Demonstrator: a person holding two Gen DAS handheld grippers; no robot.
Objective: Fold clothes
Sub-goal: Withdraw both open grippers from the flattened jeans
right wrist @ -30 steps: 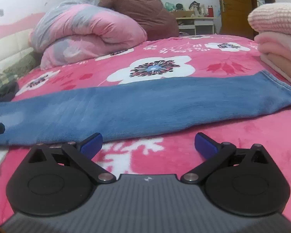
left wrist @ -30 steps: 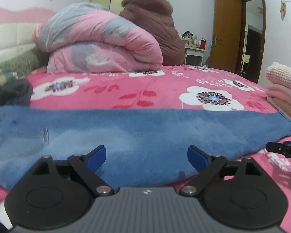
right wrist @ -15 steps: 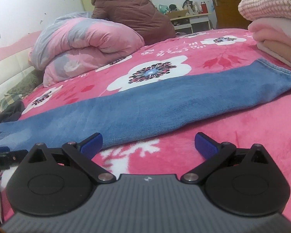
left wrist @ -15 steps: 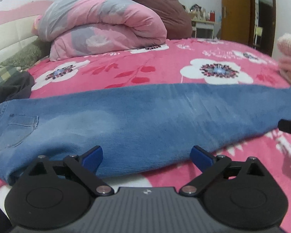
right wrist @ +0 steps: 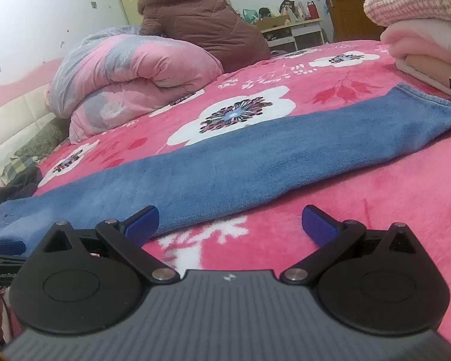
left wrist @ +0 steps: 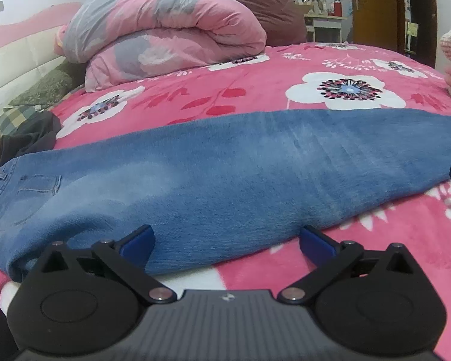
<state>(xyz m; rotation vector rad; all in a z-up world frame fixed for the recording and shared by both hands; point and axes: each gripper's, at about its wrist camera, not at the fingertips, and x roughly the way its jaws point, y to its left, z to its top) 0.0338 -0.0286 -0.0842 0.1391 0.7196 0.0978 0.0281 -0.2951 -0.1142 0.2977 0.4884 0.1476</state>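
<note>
On the pink flowered bedspread (left wrist: pixel 255 96): one pair of blue jeans (left wrist: pixel 240 174), legs laid one over the other in a long flat strip, waist and back pocket toward the left, hems toward the right.

Left gripper (left wrist: pixel 225 240): jaws have just been opening and now stand wide, nothing between them; near edge of the jeans just ahead of the blue fingertips (left wrist: pixel 136 240).

Right gripper (right wrist: pixel 230 225): jaws wide, nothing held; poised over bare bedspread beside the lower leg, its left fingertip at the fabric edge.

Step in hand, by judgement: lengthwise fold appears done; both tools are lining up along the near edge for the crosswise fold. Next move calls for a pinch through both layers near the hems, then a carry over toward the waist, edges kept even.

Surroundings: stack of folded pink clothes (right wrist: pixel 418 30) just beyond the hems; rolled pink-and-grey quilt (left wrist: pixel 165 30) at the back; dark garment (left wrist: pixel 27 138) near the waist.
</note>
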